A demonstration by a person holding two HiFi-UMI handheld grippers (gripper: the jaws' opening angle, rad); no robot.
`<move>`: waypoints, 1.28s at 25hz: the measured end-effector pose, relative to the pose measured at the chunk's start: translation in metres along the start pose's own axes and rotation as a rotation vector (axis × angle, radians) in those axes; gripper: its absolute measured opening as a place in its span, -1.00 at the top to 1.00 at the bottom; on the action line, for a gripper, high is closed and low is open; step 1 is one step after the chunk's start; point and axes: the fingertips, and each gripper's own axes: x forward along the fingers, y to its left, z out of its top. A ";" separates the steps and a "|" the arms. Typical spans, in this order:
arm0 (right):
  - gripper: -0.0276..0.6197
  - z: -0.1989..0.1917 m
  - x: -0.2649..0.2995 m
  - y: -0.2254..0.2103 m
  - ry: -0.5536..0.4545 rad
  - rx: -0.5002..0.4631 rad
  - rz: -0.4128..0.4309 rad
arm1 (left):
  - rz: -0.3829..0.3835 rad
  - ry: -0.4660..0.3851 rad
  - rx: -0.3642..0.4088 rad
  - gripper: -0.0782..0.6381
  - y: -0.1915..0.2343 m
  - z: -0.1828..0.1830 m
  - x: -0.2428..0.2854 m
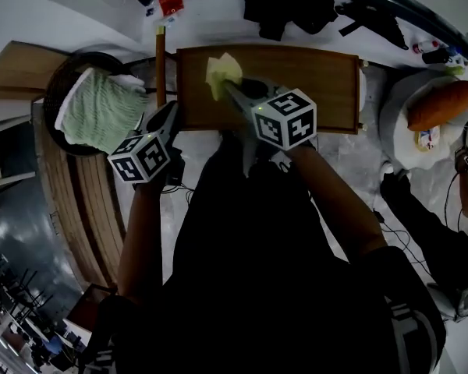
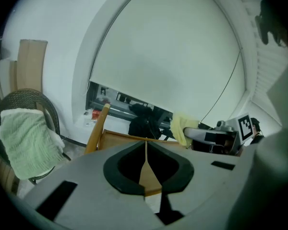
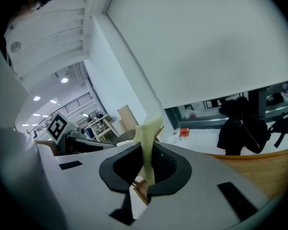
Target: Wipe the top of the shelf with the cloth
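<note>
Holding: the right gripper [image 1: 232, 93] has its jaws pressed on the yellow cloth [image 1: 223, 74], which sticks out past the tips.
Cloth position: upper centre of the head view, over the left end of the shelf top [image 1: 312, 84]. The shelf's long axis runs off to the right.
Nearer hand: right. The left gripper [image 1: 170, 115] sits lower left, jaws together on nothing.
Cloth look: pale yellow, thin, crumpled.

On shelf [image 1: 320, 84] top, left part, lies cloth [image 1: 223, 70], pinched betw. right tongs [image 1: 229, 86]. Just left of shelf's near corner: left tongs [image 1: 170, 109]. Further left, basket [image 1: 58, 92] w/ towel [image 1: 101, 109] in it; behind shelf, bag [image 1: 285, 6].
</note>
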 end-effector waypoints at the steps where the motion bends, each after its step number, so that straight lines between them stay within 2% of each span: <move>1: 0.79 0.001 0.012 -0.005 0.010 0.015 -0.025 | 0.007 0.002 -0.003 0.75 0.006 0.005 0.008; 5: 0.79 0.008 0.068 -0.021 0.037 0.084 -0.081 | 0.018 0.029 -0.038 0.75 0.038 0.027 0.041; 8: 0.79 0.004 0.112 -0.032 0.080 0.097 -0.102 | 0.031 0.073 -0.054 0.75 0.060 0.039 0.063; 15: 0.79 -0.041 0.191 -0.067 0.244 0.152 -0.165 | 0.012 0.161 -0.022 0.75 0.077 0.054 0.107; 23: 0.79 -0.083 0.233 -0.102 0.379 0.209 -0.201 | 0.006 0.218 -0.046 0.75 0.087 0.049 0.130; 27: 0.79 -0.100 0.249 -0.102 0.422 0.232 -0.186 | 0.015 0.212 -0.096 0.75 0.095 0.050 0.129; 32: 0.79 -0.119 0.259 -0.105 0.460 0.231 -0.197 | 0.009 0.229 -0.122 0.75 0.100 0.041 0.128</move>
